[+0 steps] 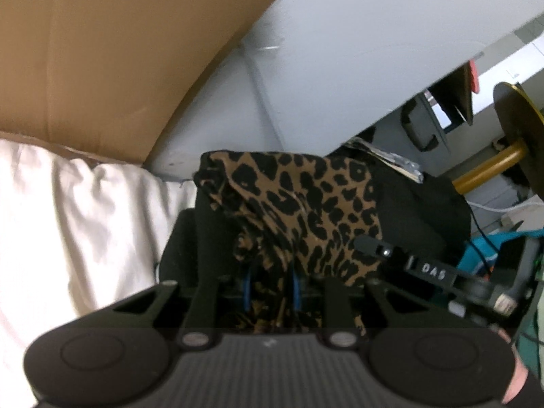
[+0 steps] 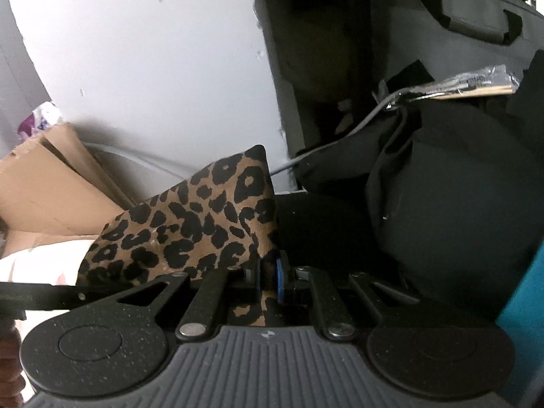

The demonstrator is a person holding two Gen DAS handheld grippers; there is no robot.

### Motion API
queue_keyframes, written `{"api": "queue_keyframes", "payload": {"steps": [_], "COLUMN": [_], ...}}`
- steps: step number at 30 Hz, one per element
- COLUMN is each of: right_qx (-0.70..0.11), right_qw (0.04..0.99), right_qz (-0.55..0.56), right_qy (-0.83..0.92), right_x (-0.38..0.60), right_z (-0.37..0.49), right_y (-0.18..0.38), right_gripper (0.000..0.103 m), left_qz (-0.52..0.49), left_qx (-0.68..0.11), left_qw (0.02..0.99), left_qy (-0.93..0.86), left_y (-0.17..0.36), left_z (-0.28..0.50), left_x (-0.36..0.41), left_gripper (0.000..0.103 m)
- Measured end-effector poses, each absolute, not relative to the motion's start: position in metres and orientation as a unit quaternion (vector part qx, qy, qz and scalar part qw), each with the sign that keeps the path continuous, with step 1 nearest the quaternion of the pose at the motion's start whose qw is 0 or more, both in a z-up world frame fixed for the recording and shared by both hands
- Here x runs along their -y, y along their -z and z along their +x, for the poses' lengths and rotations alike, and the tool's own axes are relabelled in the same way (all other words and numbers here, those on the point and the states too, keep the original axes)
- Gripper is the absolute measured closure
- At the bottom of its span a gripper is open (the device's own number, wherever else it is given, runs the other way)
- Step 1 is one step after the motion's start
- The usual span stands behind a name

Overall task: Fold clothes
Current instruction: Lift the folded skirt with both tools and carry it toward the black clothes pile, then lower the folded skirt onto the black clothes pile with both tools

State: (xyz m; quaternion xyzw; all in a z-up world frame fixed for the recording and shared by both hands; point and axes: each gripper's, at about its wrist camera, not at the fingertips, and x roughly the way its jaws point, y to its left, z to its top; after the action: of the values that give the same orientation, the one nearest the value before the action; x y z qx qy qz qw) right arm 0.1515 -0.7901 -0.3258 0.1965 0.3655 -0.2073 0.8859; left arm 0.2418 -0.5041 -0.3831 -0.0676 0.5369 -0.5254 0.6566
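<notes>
A leopard-print garment (image 1: 306, 210) hangs bunched in front of the left wrist camera. My left gripper (image 1: 272, 289) is shut on a thick fold of it between the blue pads. In the right wrist view the same leopard-print garment (image 2: 190, 224) rises to a pointed corner. My right gripper (image 2: 267, 272) is shut tightly on its edge. Both grippers point downward and hold the cloth side by side. A black finger of the right gripper (image 1: 421, 268) shows at the right of the left wrist view.
White bedding (image 1: 68, 224) lies at the left, with a cardboard sheet (image 1: 102, 51) behind it against a pale wall. A heap of black clothes (image 2: 442, 204) sits at the right, below a grey crate (image 2: 459, 17). A gold stand (image 1: 489, 163) and something teal (image 1: 493, 248) are at the far right.
</notes>
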Motion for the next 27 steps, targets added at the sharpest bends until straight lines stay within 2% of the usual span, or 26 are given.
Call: {"api": "queue_keyframes", "payload": {"steps": [9,12,16,17,22,26,27], "right_qx": [-0.361,-0.374,-0.387,-0.385,-0.37,-0.329,-0.323], "right_qw": [0.886,0.882,0.875,0.876,0.882,0.896,0.899], "right_qz": [0.194,0.184,0.176,0.173,0.168,0.187,0.188], "right_qy": [0.218,0.22,0.229,0.232,0.24,0.231,0.229], "right_x": [0.788,0.785,0.783,0.782,0.771,0.761,0.758], "right_z": [0.149,0.152,0.151,0.148,0.127,0.104,0.1], "right_y": [0.338,0.345,0.351,0.351,0.347,0.334,0.332], "right_gripper": [0.099,0.098,0.085,0.085,0.082,0.076,0.076], "left_qz": [-0.069,-0.082,-0.051,-0.043,-0.008,0.015,0.02], "left_qx": [-0.539,-0.556,-0.539,-0.533,-0.507,-0.482,-0.475], "left_qw": [0.651,0.644,0.662,0.665,0.679,0.692,0.696], "left_qy": [0.531,0.519,0.519,0.522,0.531,0.537,0.539], "left_y": [0.392,0.403,0.397,0.394,0.373,0.353,0.348], "left_z": [0.248,0.253,0.254,0.255,0.261,0.263,0.263], "left_x": [0.507,0.504,0.498,0.497,0.49,0.488,0.489], "left_gripper": [0.079,0.069,0.051,0.05,0.052,0.069,0.07]}}
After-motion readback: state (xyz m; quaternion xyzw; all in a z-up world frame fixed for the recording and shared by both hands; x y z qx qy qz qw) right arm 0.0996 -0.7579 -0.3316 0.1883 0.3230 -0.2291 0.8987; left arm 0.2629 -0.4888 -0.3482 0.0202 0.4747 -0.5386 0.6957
